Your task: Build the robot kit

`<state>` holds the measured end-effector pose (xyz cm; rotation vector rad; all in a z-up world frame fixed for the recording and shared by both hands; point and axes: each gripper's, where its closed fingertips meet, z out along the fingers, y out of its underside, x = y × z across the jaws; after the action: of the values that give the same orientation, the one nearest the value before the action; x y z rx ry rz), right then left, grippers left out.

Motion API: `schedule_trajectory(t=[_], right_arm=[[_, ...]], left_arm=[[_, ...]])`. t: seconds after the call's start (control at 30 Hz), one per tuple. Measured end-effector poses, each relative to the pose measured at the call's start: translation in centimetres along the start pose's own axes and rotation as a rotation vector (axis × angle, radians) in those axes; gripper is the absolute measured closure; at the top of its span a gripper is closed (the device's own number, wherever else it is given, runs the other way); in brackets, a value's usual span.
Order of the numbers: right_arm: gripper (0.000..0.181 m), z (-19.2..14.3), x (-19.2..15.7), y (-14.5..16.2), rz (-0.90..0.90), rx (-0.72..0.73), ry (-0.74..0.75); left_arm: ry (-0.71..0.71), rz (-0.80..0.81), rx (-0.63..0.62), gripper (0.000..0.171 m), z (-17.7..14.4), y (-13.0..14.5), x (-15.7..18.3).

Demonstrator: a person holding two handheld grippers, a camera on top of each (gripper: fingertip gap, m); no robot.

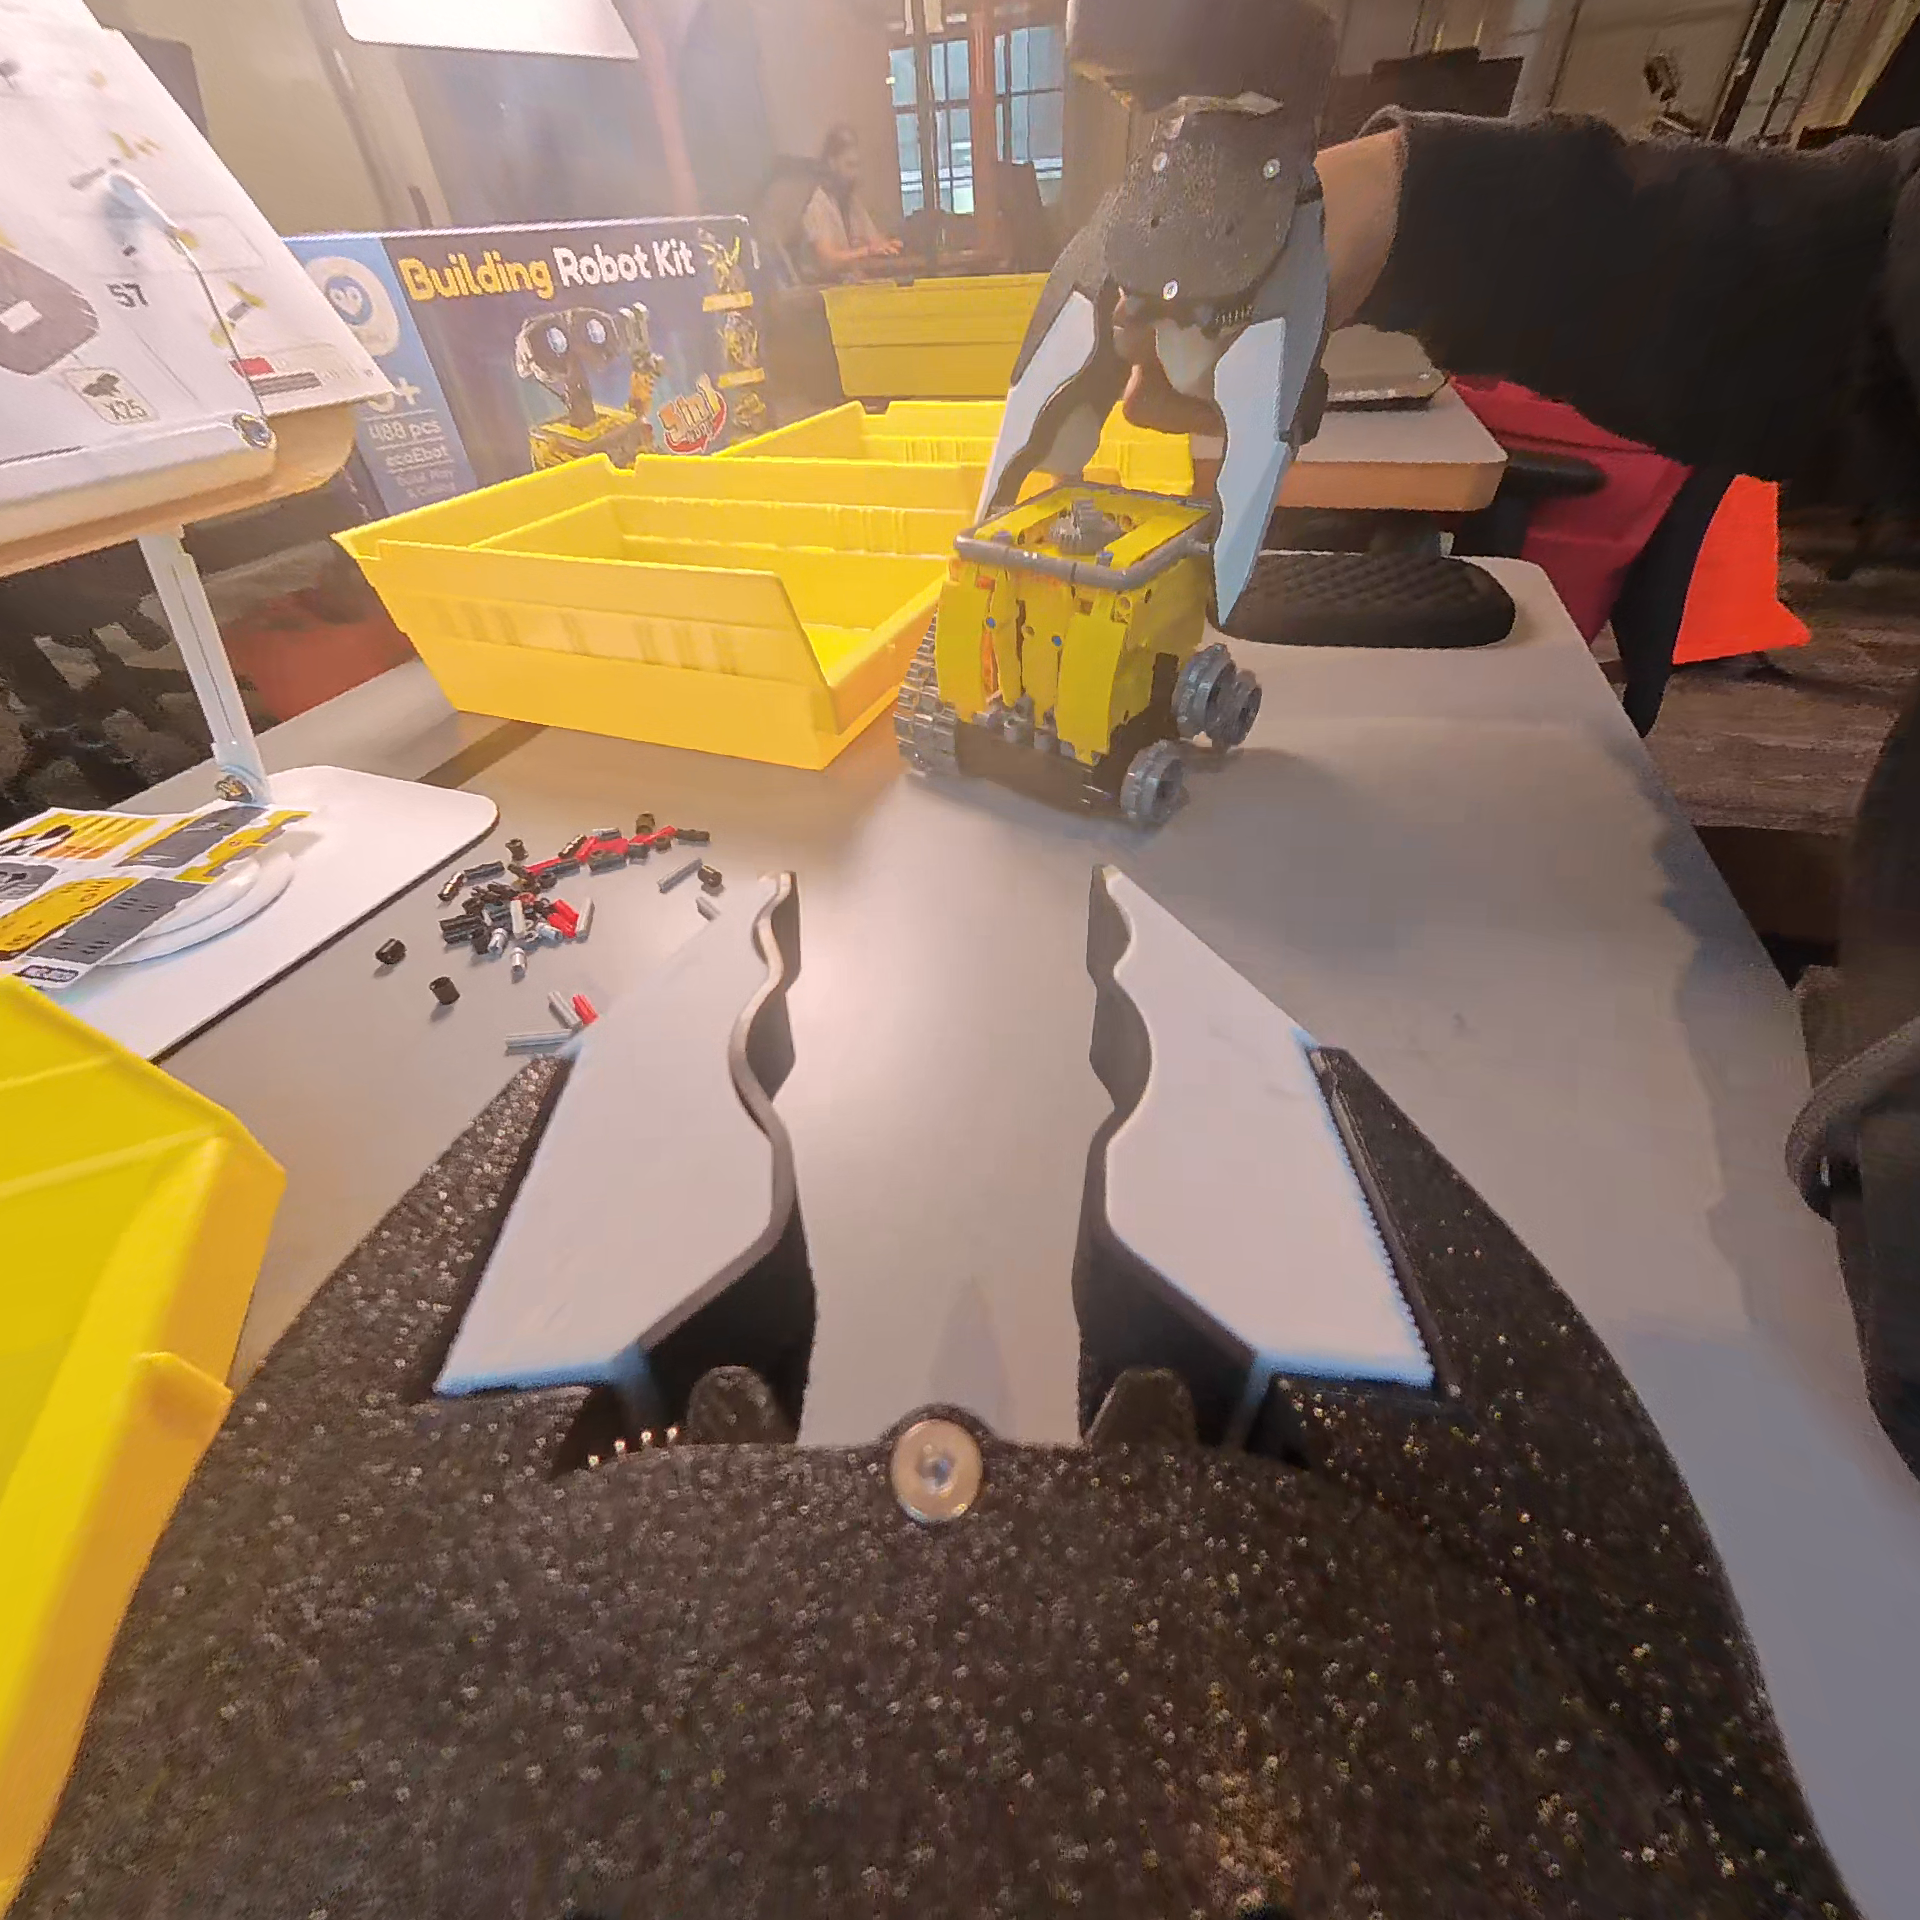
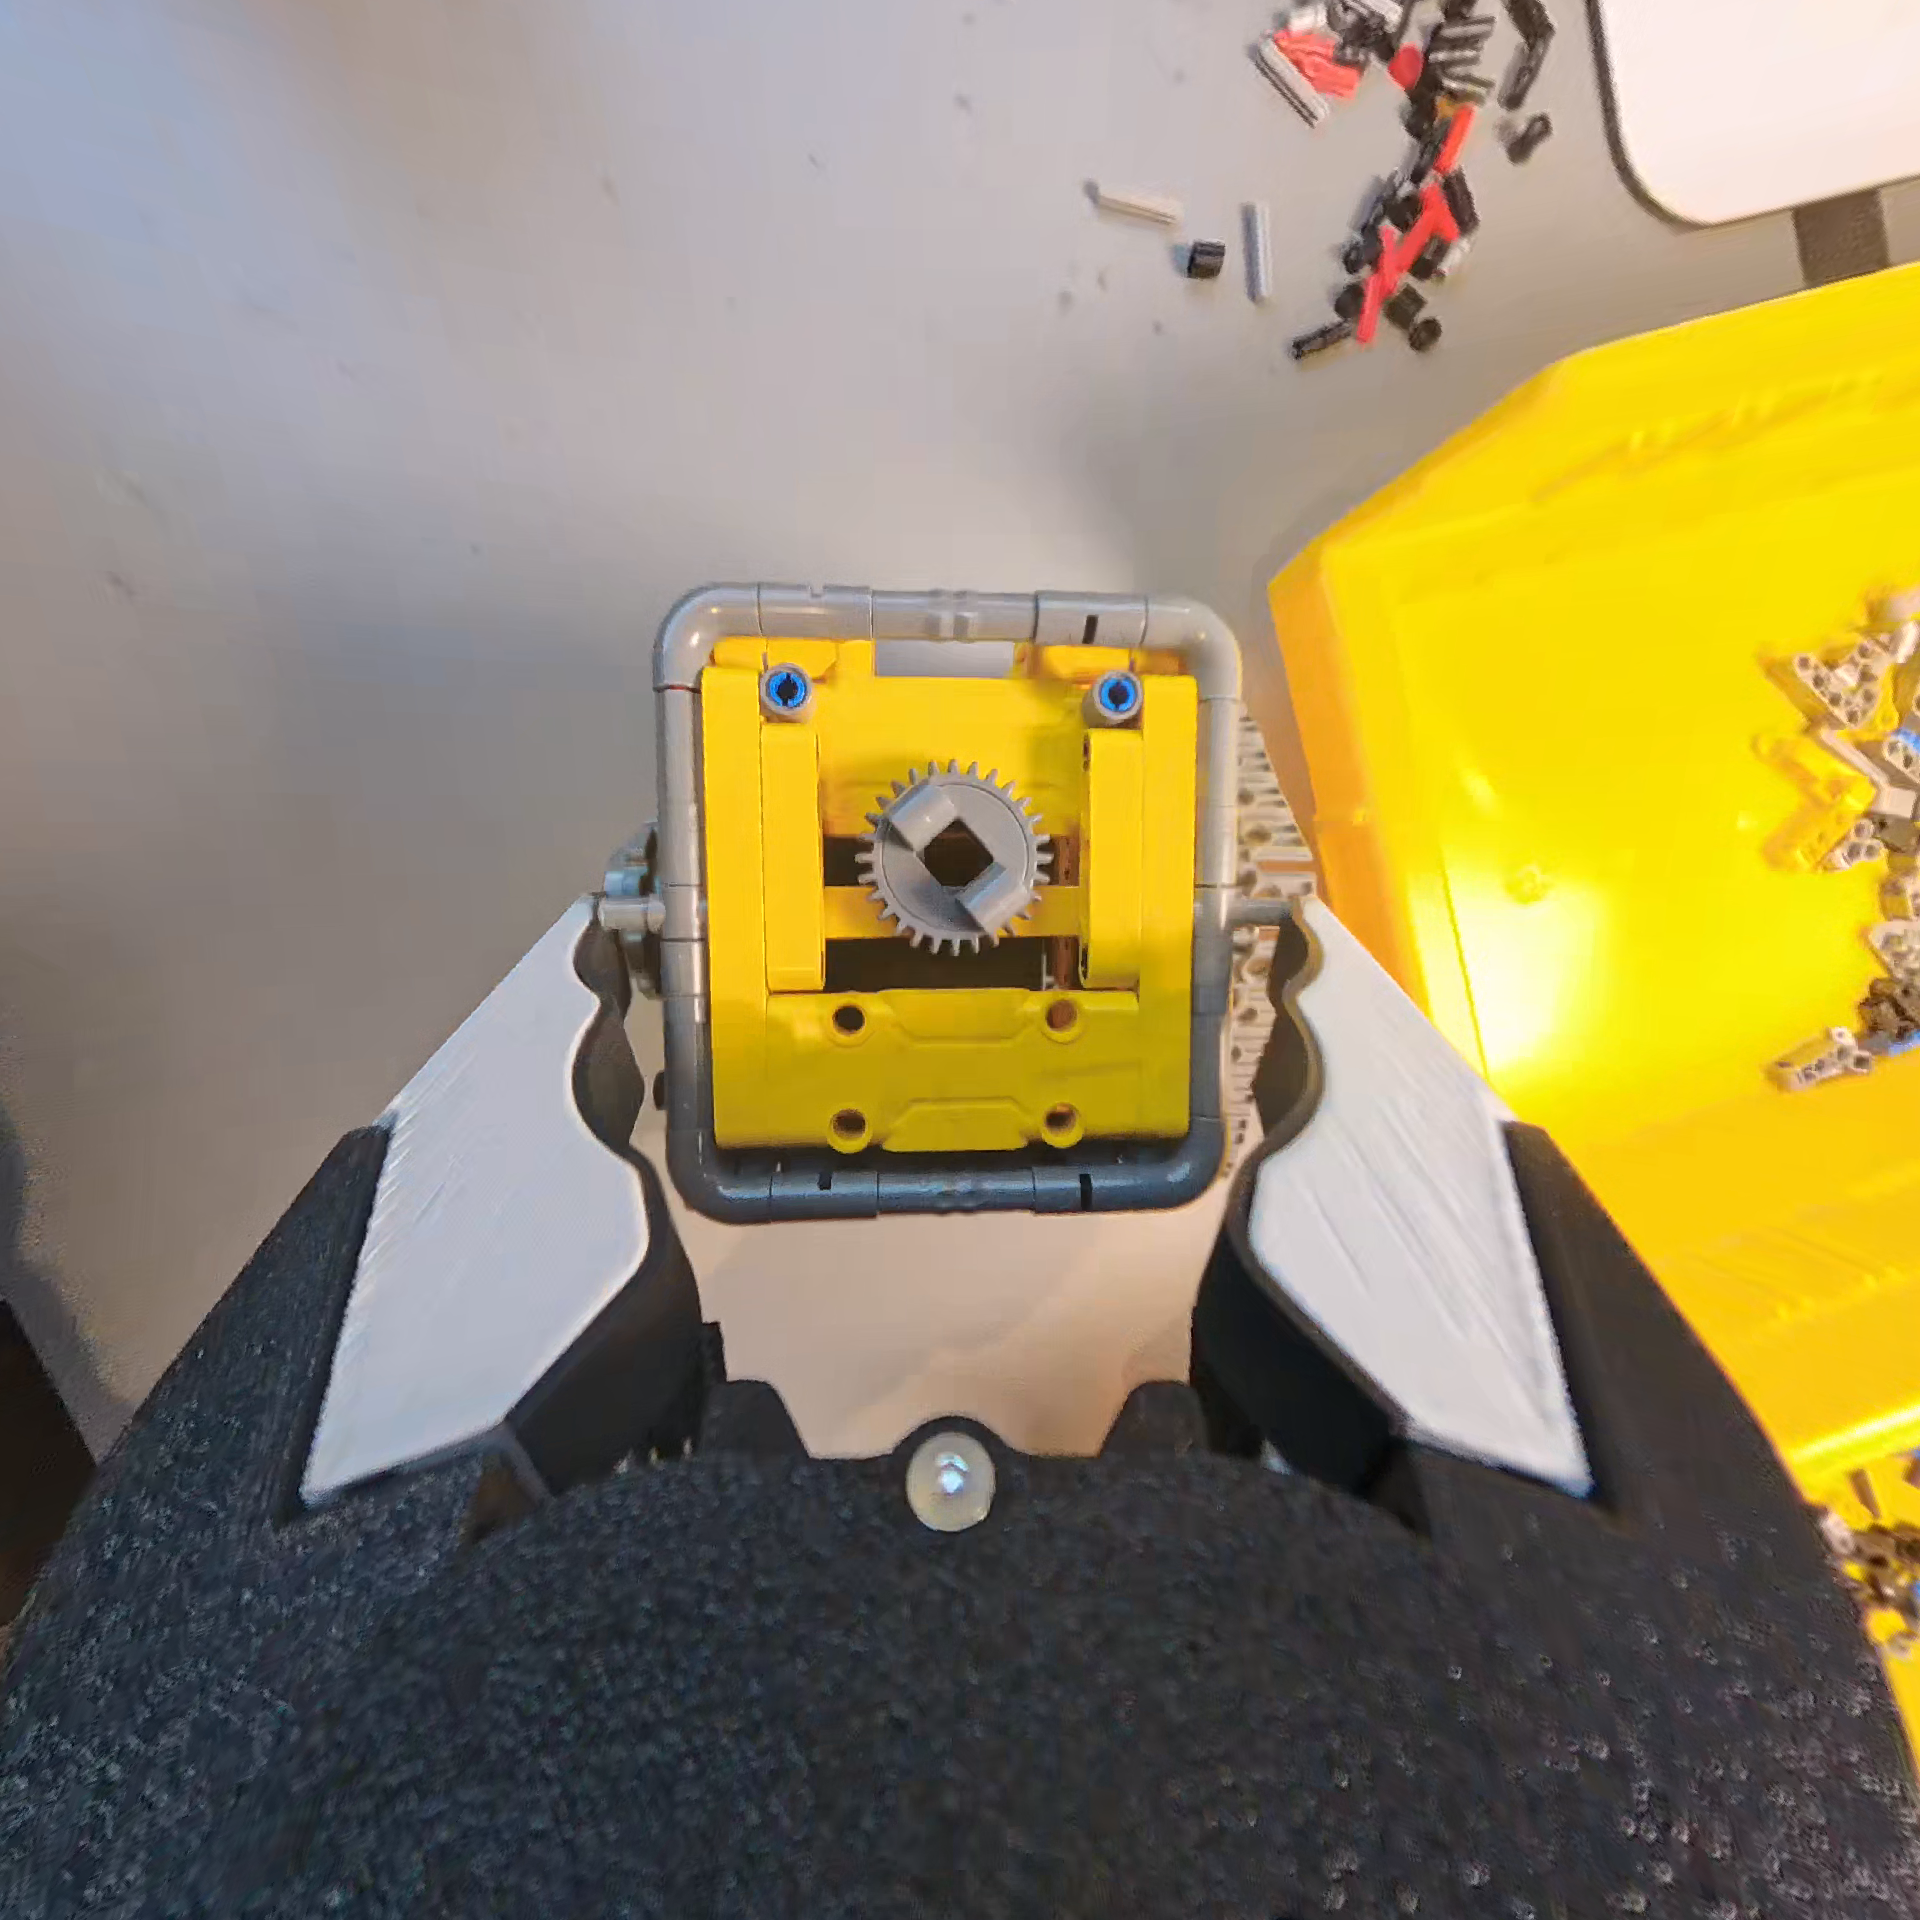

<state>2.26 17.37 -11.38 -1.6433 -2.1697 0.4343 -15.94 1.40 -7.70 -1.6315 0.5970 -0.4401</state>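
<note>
A yellow brick-built tracked vehicle (image 1: 1049,665) with a grey tube frame stands on the grey table (image 1: 1351,935). From above it shows a grey gear (image 2: 956,852) in the middle of its top (image 2: 945,1049). My right gripper (image 2: 956,925) comes down over it with jaws wide open, one on each side. Its fingertips (image 2: 592,956) are close to the side axles; I cannot tell if they touch. The right gripper also shows in the left wrist view (image 1: 1107,566), held by a gloved hand. My left gripper (image 1: 940,894) is open and empty, low over bare table short of the vehicle.
Yellow bins (image 1: 644,613) stand behind and left of the vehicle, one holding grey pieces (image 2: 1558,831). Another bin (image 1: 104,1247) is at my near left. Small black, red and grey parts (image 1: 551,904) lie scattered. A booklet stand (image 1: 343,842), sticker sheet (image 1: 104,883) and kit box (image 1: 561,343) are left. One gripper's finger ends stand about 25 cm off the other's.
</note>
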Motion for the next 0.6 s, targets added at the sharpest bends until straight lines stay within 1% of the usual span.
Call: schedule_trajectory(t=[0.03, 0.07, 0.3, 0.47, 0.5, 0.6], right_arm=[[0.059, -0.09, 0.03, 0.09, 0.005, 0.023, 0.004], [0.059, -0.12, 0.03, 0.46, 0.005, 0.015, 0.006], [0.058, 0.01, 0.05, 0.23, 0.004, 0.062, 0.006], [0.058, 0.19, 0.20, 0.28, -0.012, 0.071, 0.036], [0.063, 0.22, 0.41, 0.33, -0.014, 0.068, 0.054], [0.064, 0.11, 0.44, 0.37, -0.005, 0.065, 0.052]], left_arm=[[0.002, -0.002, -0.005, 0.118, 0.12, 0.11, 0.02], [0.002, -0.005, -0.008, 0.118, 0.22, 0.19, 0.00], [-0.001, -0.012, -0.021, 0.117, 0.51, 0.49, -0.05], [-0.005, -0.021, -0.016, 0.117, 0.30, 0.44, -0.12], [-0.005, -0.021, -0.016, 0.117, 0.26, 0.40, -0.08], [-0.008, -0.011, -0.023, 0.117, 0.14, 0.41, 0.09]])
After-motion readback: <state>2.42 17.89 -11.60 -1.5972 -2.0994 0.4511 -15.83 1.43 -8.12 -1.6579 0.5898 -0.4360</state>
